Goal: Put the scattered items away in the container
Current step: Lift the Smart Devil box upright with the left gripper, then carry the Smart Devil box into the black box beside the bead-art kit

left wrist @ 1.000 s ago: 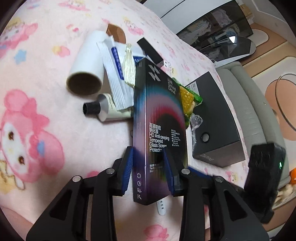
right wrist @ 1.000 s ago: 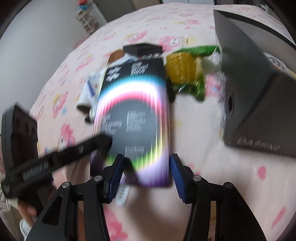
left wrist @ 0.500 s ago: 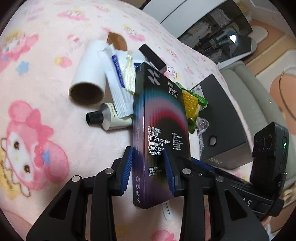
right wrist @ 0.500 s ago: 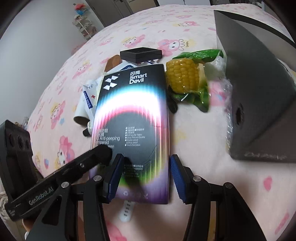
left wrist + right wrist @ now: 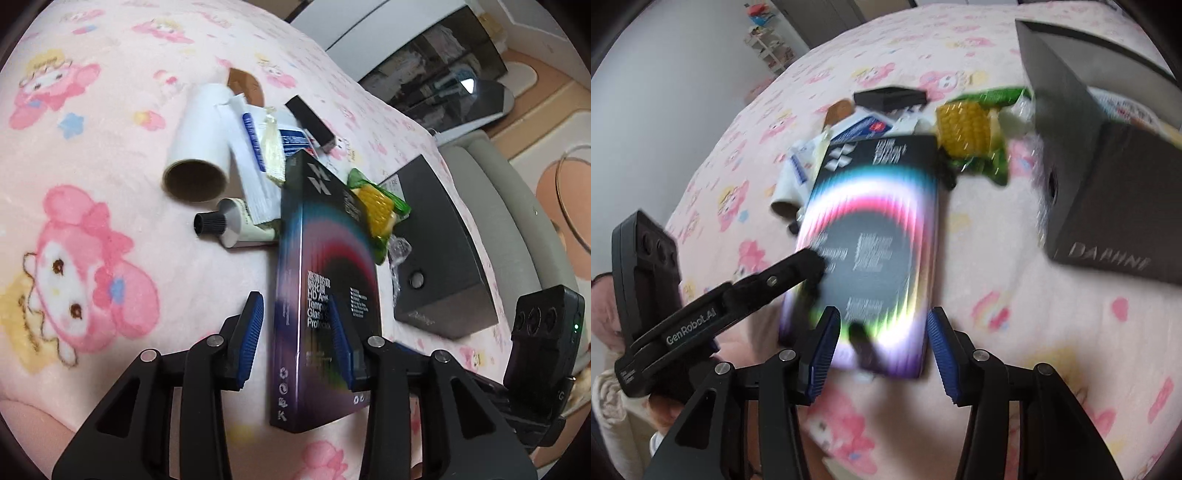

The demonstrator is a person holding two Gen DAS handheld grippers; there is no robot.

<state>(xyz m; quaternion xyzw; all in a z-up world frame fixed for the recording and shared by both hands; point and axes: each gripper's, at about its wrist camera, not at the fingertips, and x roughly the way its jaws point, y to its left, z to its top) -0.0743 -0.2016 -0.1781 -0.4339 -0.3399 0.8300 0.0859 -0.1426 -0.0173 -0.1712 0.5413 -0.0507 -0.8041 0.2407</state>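
Observation:
A dark screen-protector box (image 5: 325, 288) with a rainbow ring is tilted up off the pink blanket; it also shows in the right wrist view (image 5: 871, 243). My left gripper (image 5: 295, 332) is open around its near left edge, one pad on top of the box and the other apart from its side. My right gripper (image 5: 881, 347) is open, its pads on either side of the box's near end without touching. The dark grey container box (image 5: 439, 251) stands to the right (image 5: 1108, 173). A packed corn cob (image 5: 376, 205) lies between the two.
A cardboard roll (image 5: 201, 155), a white tube with a black cap (image 5: 236, 225), white sachets (image 5: 251, 158), a small black box (image 5: 310, 123) and a brown card (image 5: 245, 83) lie clustered behind. The bed's edge and a grey sofa (image 5: 509, 206) are at the right.
My left gripper has opened and let go of the box's edge. The box has shifted right and tipped further. The right wrist view has blurred with motion.

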